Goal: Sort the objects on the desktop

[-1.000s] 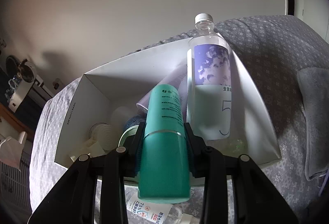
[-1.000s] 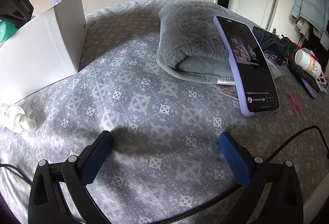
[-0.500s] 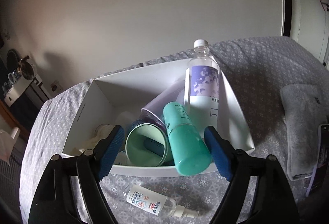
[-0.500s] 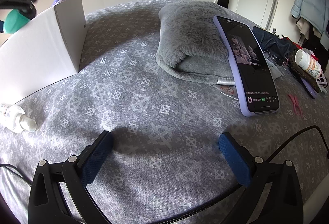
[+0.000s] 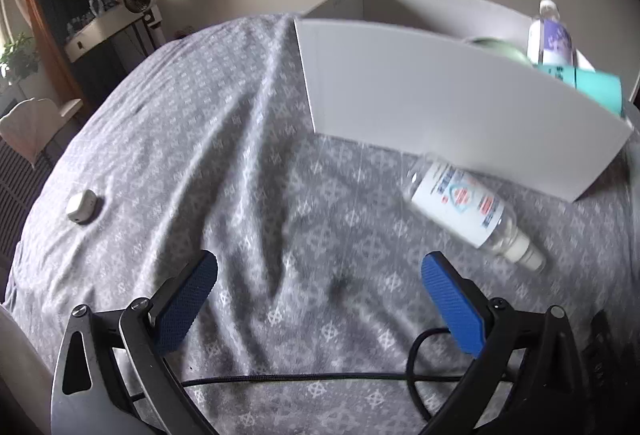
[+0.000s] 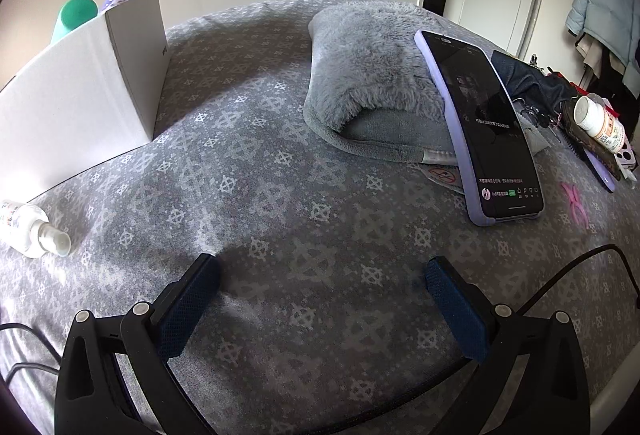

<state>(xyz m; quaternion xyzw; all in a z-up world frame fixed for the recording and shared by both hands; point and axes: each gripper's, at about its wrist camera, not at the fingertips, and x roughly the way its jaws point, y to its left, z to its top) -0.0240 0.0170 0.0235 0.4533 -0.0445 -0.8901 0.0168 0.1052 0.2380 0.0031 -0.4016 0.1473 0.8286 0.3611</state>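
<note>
My left gripper (image 5: pixel 320 275) is open and empty, low over the grey patterned cloth. A white box (image 5: pixel 452 115) stands at the upper right of the left wrist view; a teal bottle (image 5: pixel 596 91) and a clear purple-label bottle (image 5: pixel 550 35) poke out of it. A small clear spray bottle (image 5: pixel 468 207) lies on the cloth in front of the box, right of the gripper. My right gripper (image 6: pixel 320 275) is open and empty over the cloth. The box (image 6: pixel 80 95) and spray bottle (image 6: pixel 32 227) are at its left.
A small white case (image 5: pixel 82 207) lies on the cloth at left. A grey plush pouch (image 6: pixel 368 83) with a purple-cased phone (image 6: pixel 488 123) leaning on it is right of centre. A pill bottle (image 6: pixel 600 123) and pink clip (image 6: pixel 574 203) lie far right. A black cable (image 5: pixel 320 379) runs near the left gripper.
My left gripper let go of the teal bottle into the box, opened, then pulled back and swung left and down over the cloth. The right gripper has not moved.
</note>
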